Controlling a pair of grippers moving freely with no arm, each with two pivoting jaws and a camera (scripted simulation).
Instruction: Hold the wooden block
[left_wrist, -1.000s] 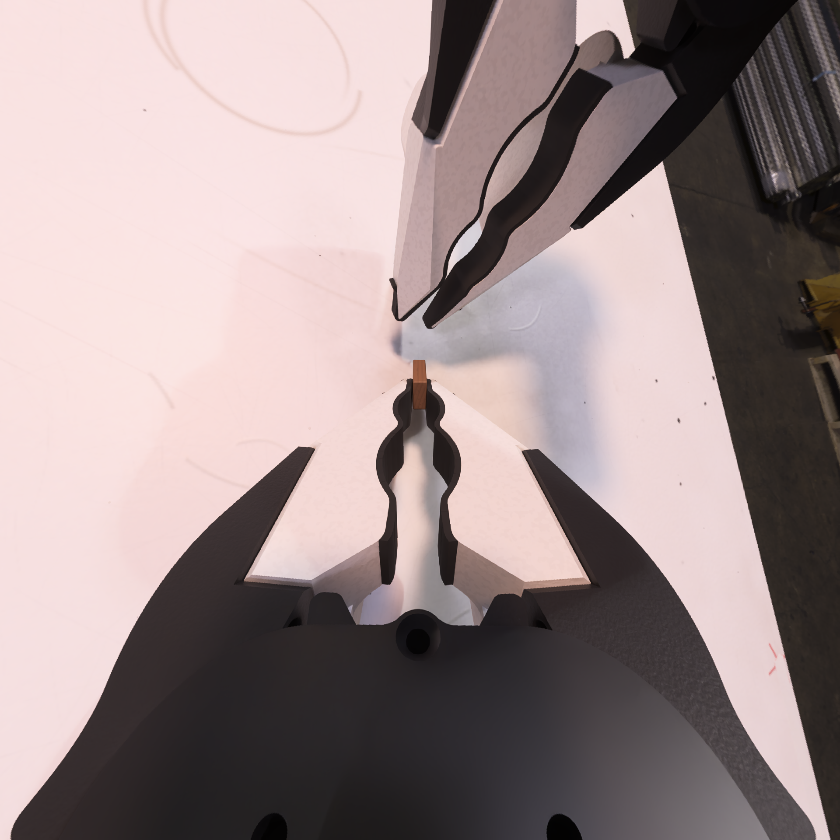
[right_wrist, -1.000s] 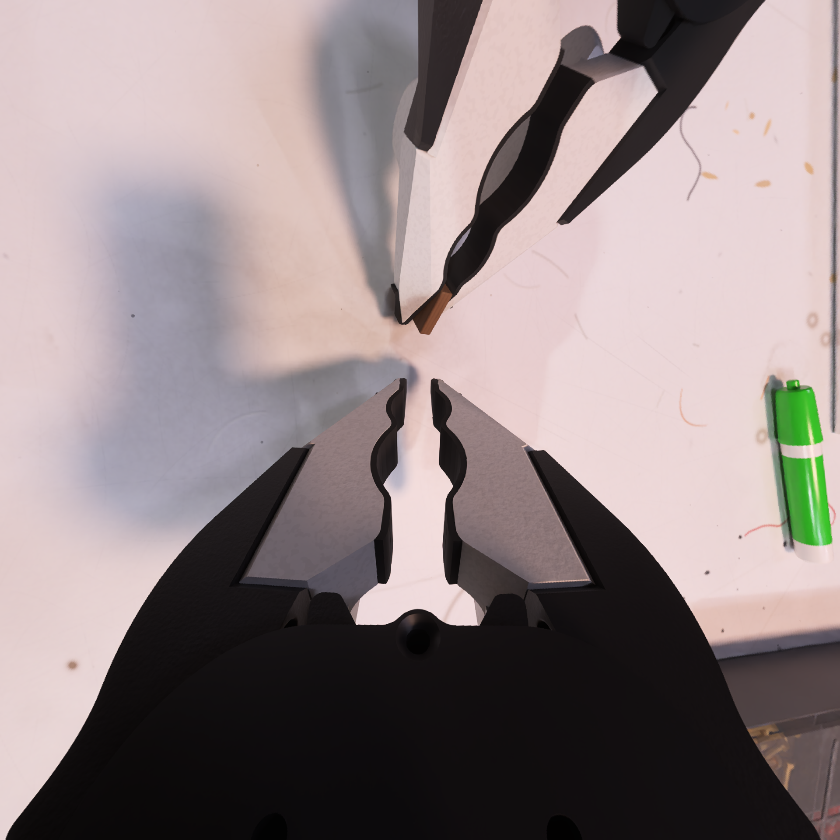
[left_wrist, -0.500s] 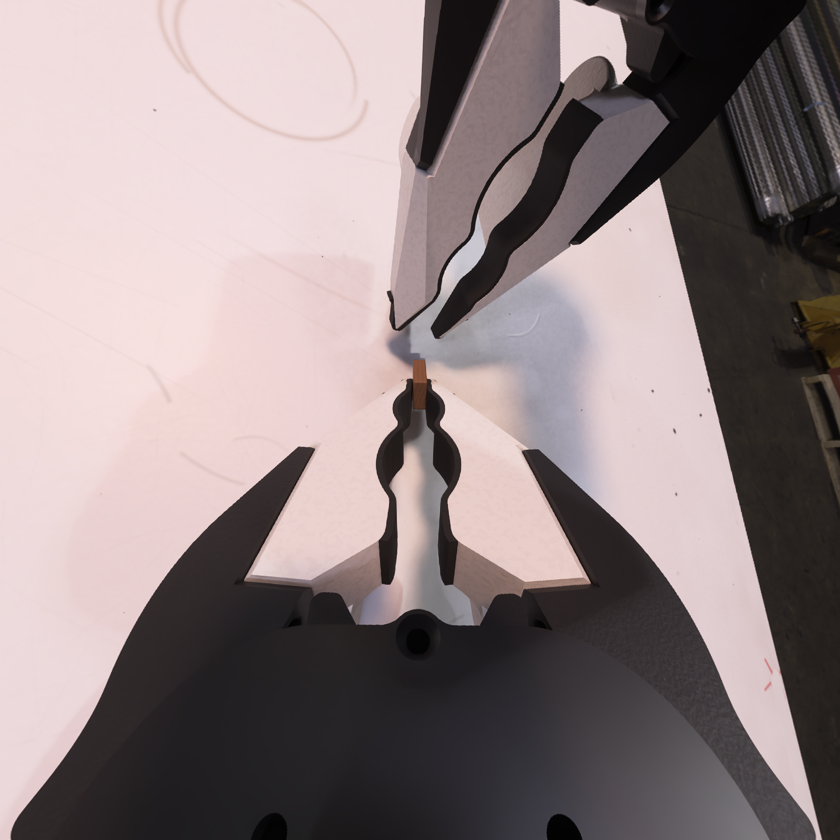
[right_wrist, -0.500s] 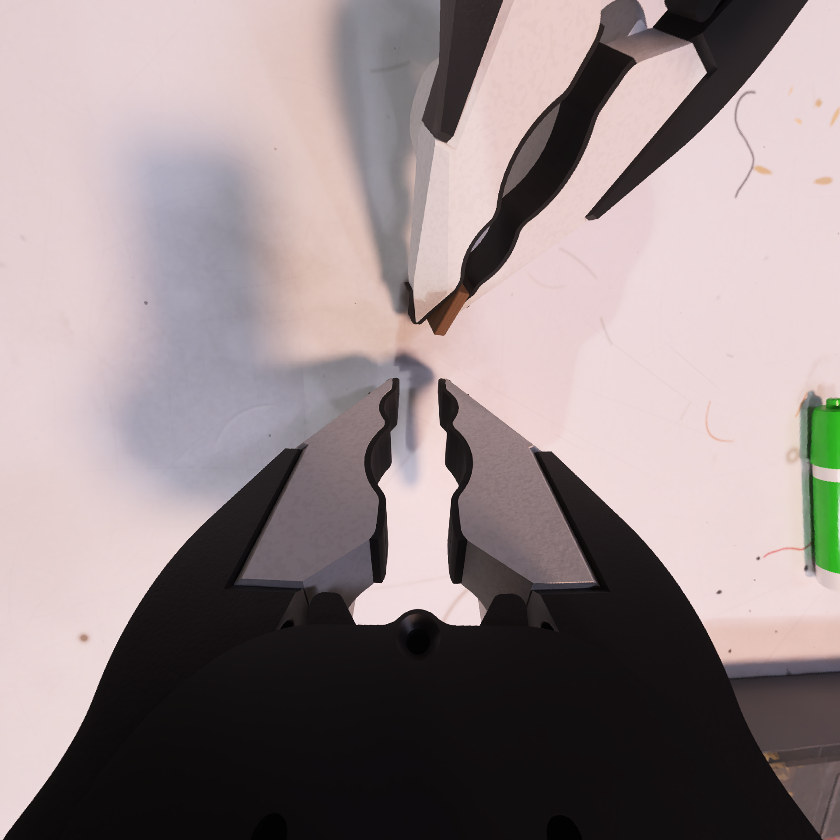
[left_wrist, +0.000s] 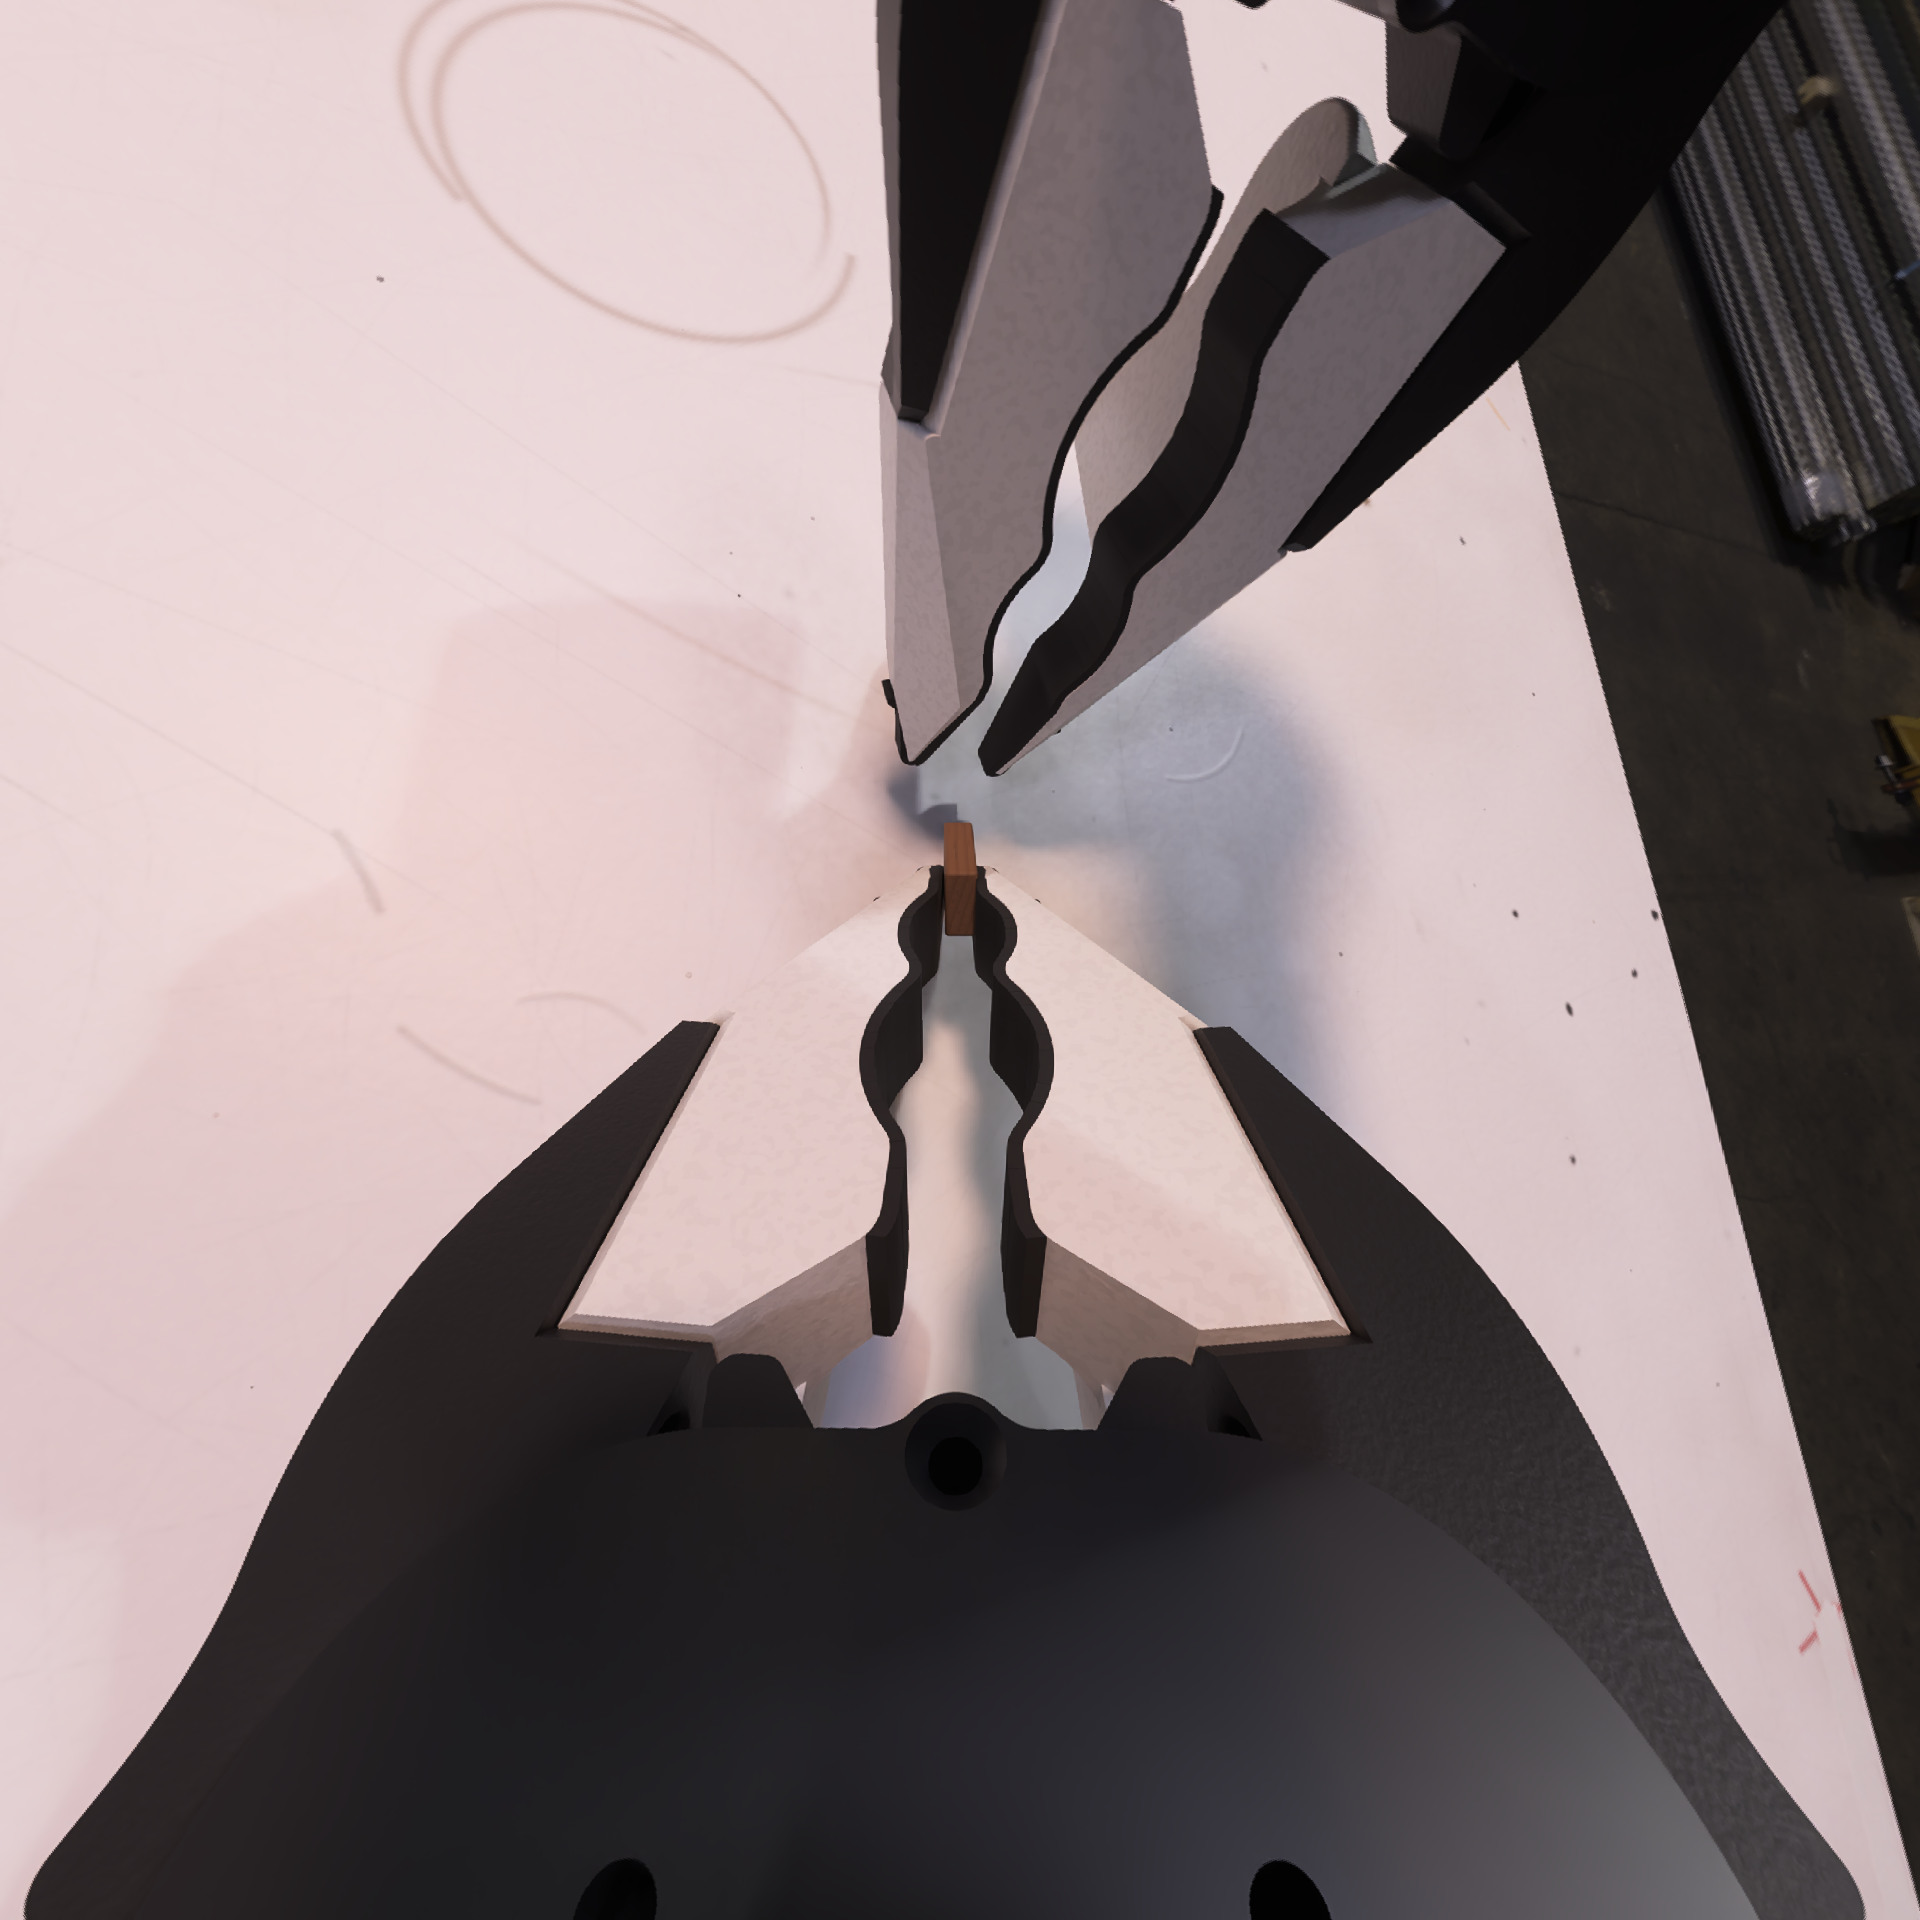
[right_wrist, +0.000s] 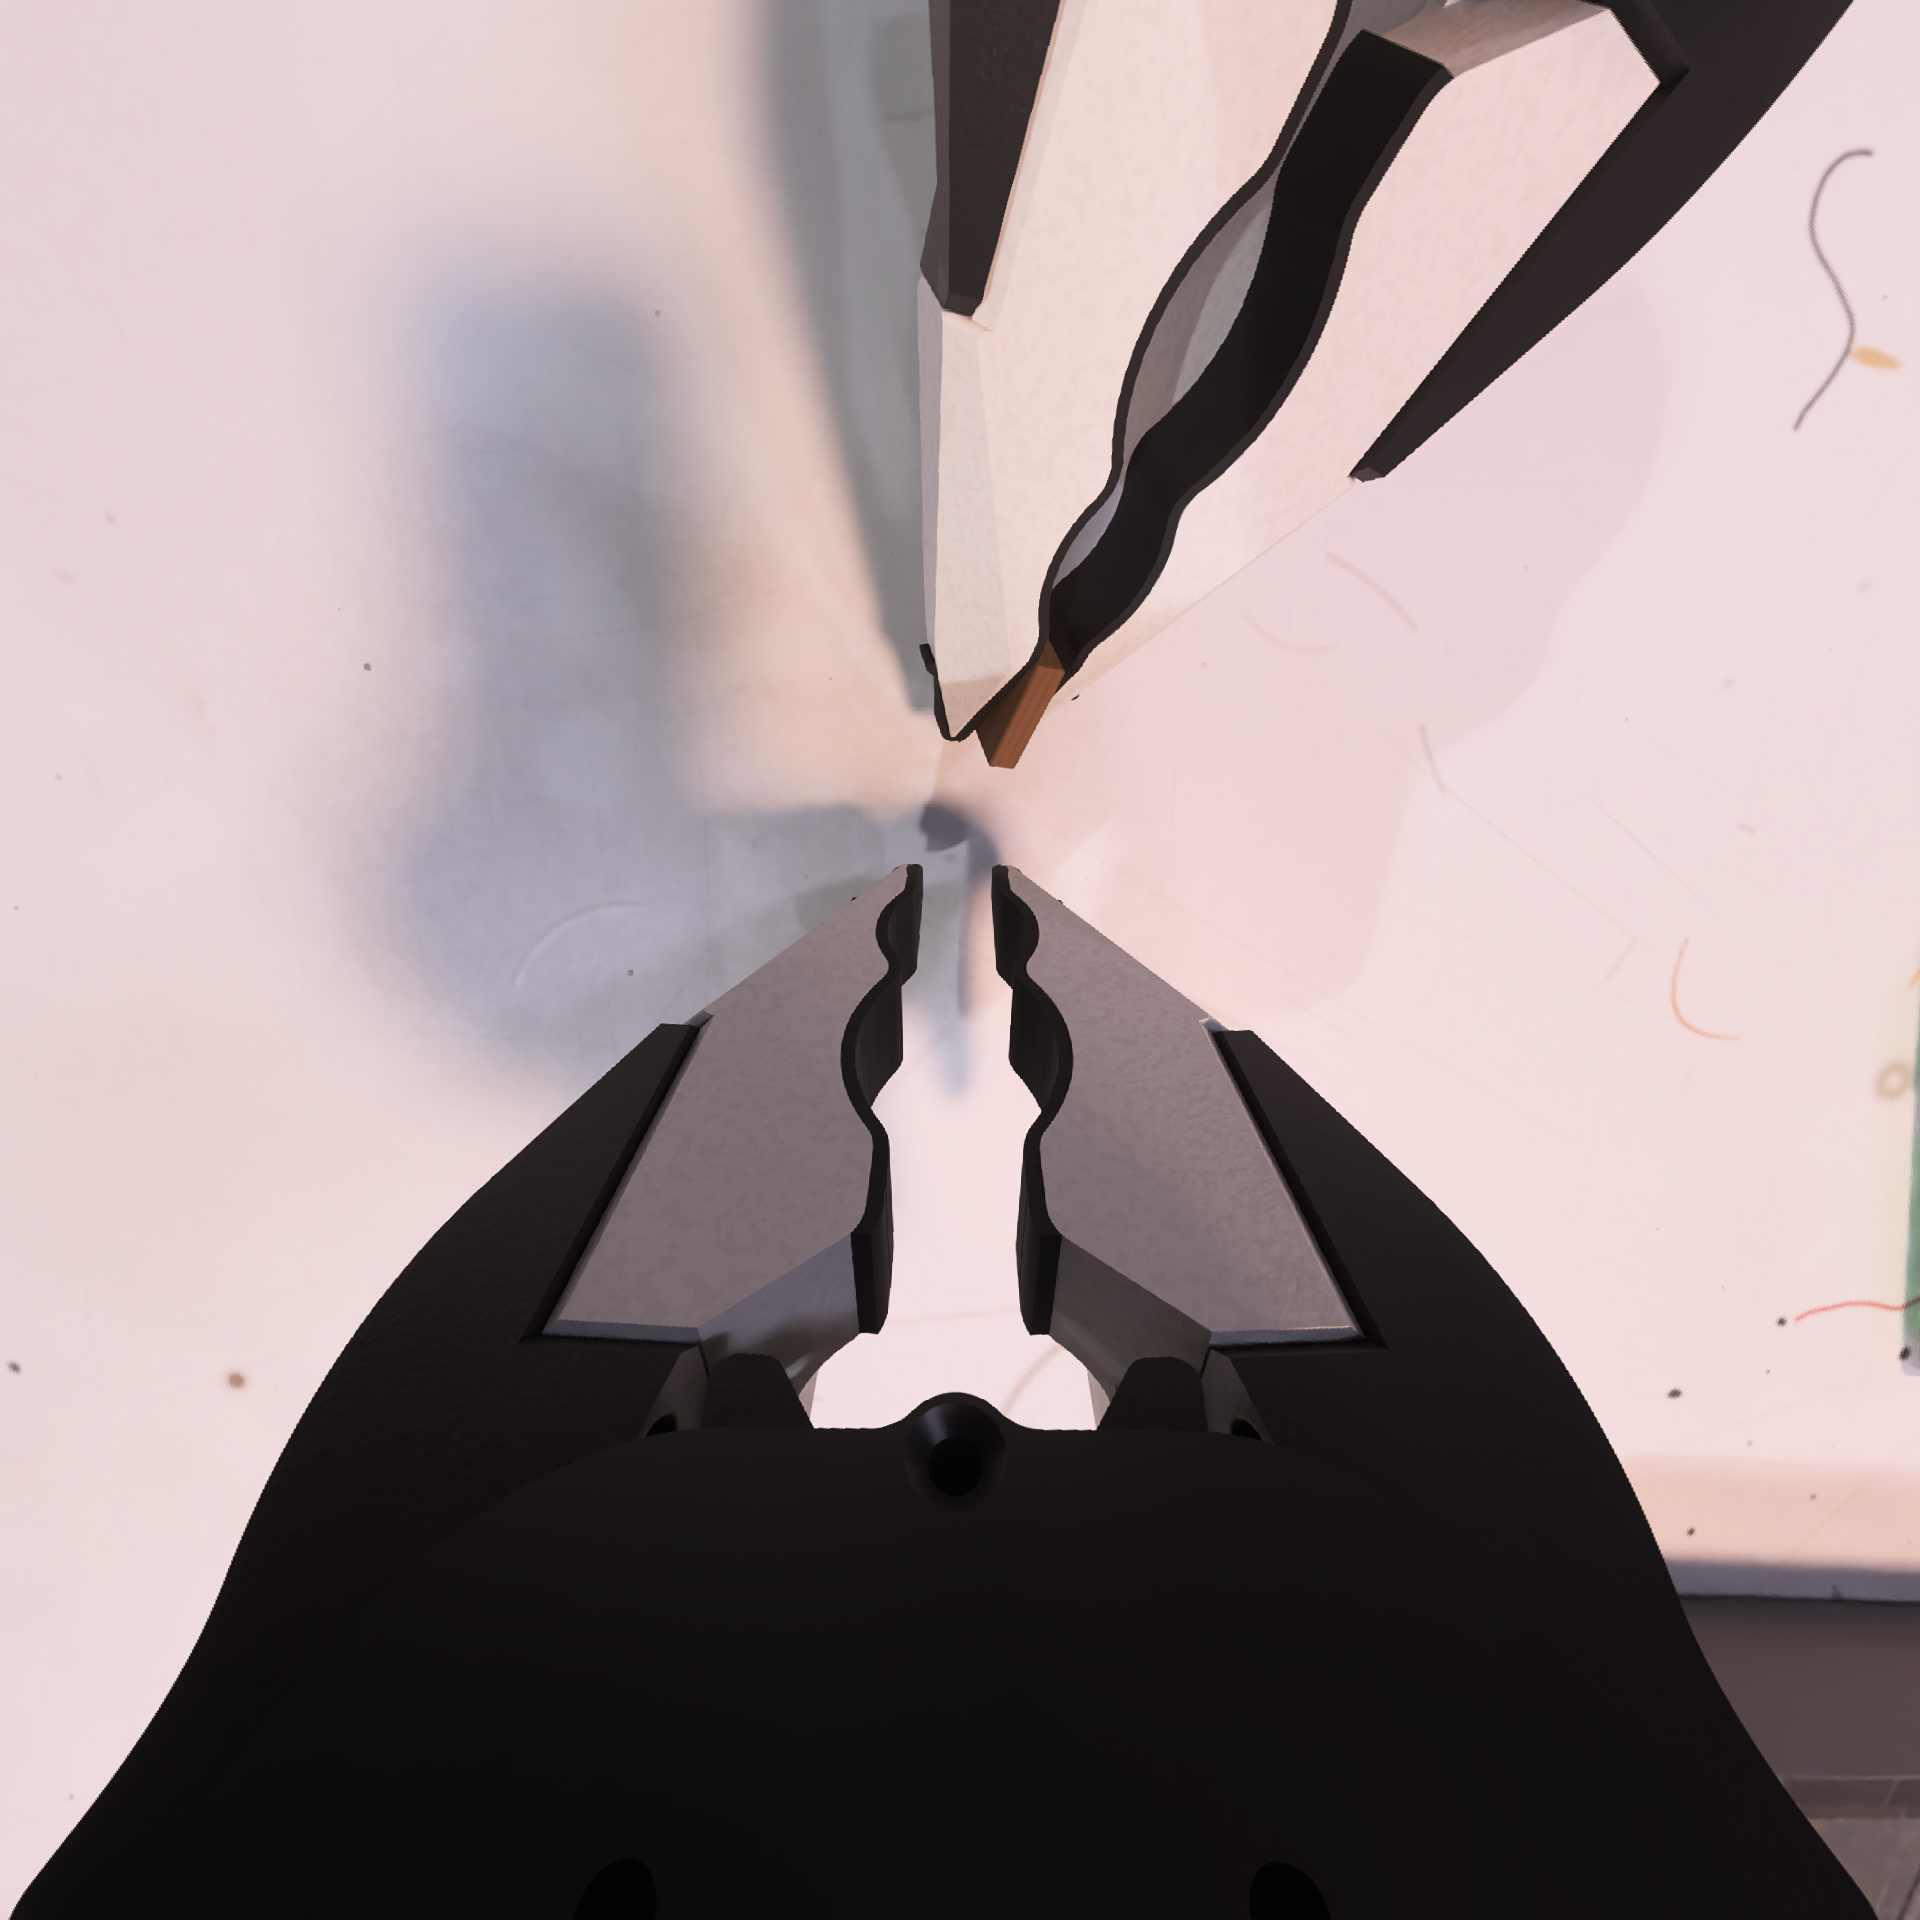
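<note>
A small thin wooden block (left_wrist: 959, 878) is pinched between the tips of my left gripper (left_wrist: 958, 883), which is shut on it above the pale table. The block sticks out past the tips. In the right wrist view the same block (right_wrist: 1023, 717) shows at the tips of the left gripper (right_wrist: 1006, 717). My right gripper (right_wrist: 956, 878) is open with a narrow gap and empty, its tips pointing at the block from a short distance. It also shows in the left wrist view (left_wrist: 948, 750), just beyond the block.
The pale table top (left_wrist: 416, 623) carries faint ring marks (left_wrist: 634, 177) and scratches. Its right edge (left_wrist: 1621, 831) drops to a dark floor with metal bars (left_wrist: 1808, 291). A green object (right_wrist: 1910, 1247) is cut off at the right edge of the right wrist view.
The right gripper has opened a little wider and the two grippers have drawn slightly apart. The green object has slid almost out of the right wrist view. The left gripper keeps hold of the block.
</note>
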